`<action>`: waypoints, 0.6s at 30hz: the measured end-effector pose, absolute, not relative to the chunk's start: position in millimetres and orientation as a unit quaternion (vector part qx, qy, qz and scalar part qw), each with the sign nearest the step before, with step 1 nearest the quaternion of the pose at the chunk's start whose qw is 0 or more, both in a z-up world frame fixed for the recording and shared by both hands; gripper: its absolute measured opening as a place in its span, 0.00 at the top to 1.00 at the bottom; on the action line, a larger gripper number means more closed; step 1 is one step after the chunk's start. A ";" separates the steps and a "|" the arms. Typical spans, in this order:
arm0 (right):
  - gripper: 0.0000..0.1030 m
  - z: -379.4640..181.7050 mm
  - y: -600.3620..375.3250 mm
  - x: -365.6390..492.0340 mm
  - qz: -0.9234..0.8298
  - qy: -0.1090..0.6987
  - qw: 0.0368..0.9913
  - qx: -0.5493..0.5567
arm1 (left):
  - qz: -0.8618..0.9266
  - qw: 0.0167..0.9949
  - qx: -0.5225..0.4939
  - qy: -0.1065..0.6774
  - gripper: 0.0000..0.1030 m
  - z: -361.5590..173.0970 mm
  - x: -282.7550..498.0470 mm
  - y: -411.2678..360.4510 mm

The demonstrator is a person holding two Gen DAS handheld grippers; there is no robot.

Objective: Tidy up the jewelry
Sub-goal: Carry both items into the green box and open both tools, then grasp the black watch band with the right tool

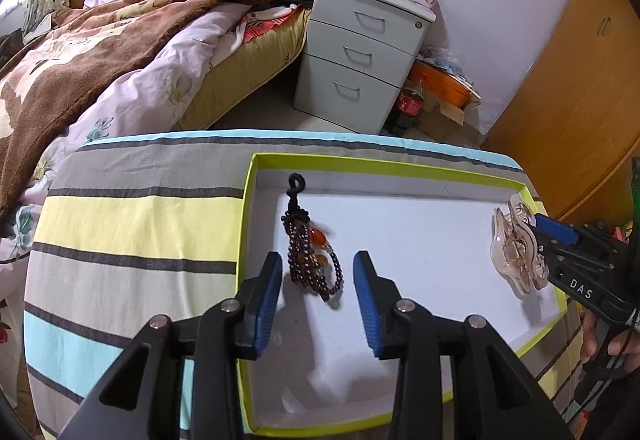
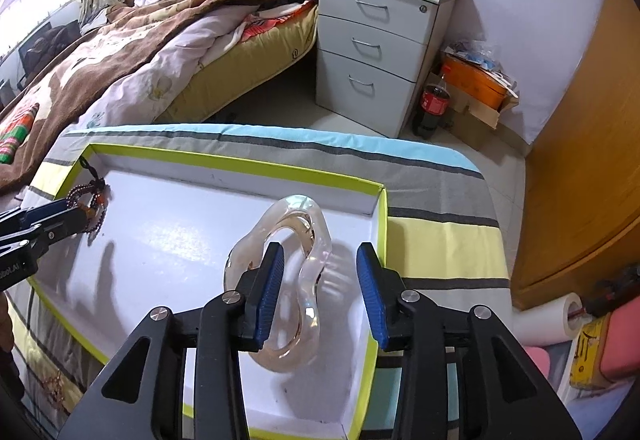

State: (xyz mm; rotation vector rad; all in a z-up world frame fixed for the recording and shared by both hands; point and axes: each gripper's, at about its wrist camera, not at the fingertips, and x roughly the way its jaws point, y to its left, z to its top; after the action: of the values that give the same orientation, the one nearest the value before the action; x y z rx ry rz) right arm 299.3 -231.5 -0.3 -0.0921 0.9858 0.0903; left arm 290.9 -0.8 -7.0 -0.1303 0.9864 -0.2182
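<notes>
So from the left wrist cam I've got the left gripper (image 1: 318, 296) hanging over the shallow white tray with the lime-green rim (image 1: 360, 159), fingers spread wide and holding nothing. The dark beaded bracelet (image 1: 310, 248) with the orange stones and black cord loop lies flat on the tray floor right between the two blue pads (image 1: 270, 304), stretching up toward 12 o'clock, not touching either pad as far as I can tell. Over at 3 o'clock in that view the right gripper (image 1: 548, 240) comes in from the edge, its tip up against the clear hair claw clip (image 1: 516, 252), which sits by the tray's right wall. From the right wrist cam, the right gripper (image 2: 320, 292) is also wide open; the clip (image 2: 286, 280) is in the gap, its clear loop pressed against or just beside the left pad (image 2: 270, 300), with the right pad well apart from it. I can't tell if it's fully resting on the tray or propped on that finger. The tray sits on a striped cloth (image 2: 440, 199). At 12 o'clock there's a grey drawer cabinet (image 2: 380, 51).
</notes>
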 end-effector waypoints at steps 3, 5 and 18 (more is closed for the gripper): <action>0.56 4.7 -232.9 294.8 0.041 0.468 0.882 -0.041 | -0.105 0.875 -0.062 0.468 0.51 -1.9 286.0 -3.0; 0.56 9.4 -233.7 290.3 0.042 0.463 0.885 -0.039 | -0.103 0.877 -0.061 0.465 0.48 2.1 281.5 -3.2; 0.56 45.0 -228.9 239.4 0.052 0.416 0.908 -0.021 | -0.083 0.895 -0.037 0.436 0.44 34.1 235.6 -3.4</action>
State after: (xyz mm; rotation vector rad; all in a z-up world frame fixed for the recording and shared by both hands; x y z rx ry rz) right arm 239.4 -228.9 45.0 -0.0434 0.8590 0.1068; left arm 235.6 -3.4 34.1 -0.0768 0.9033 -0.1720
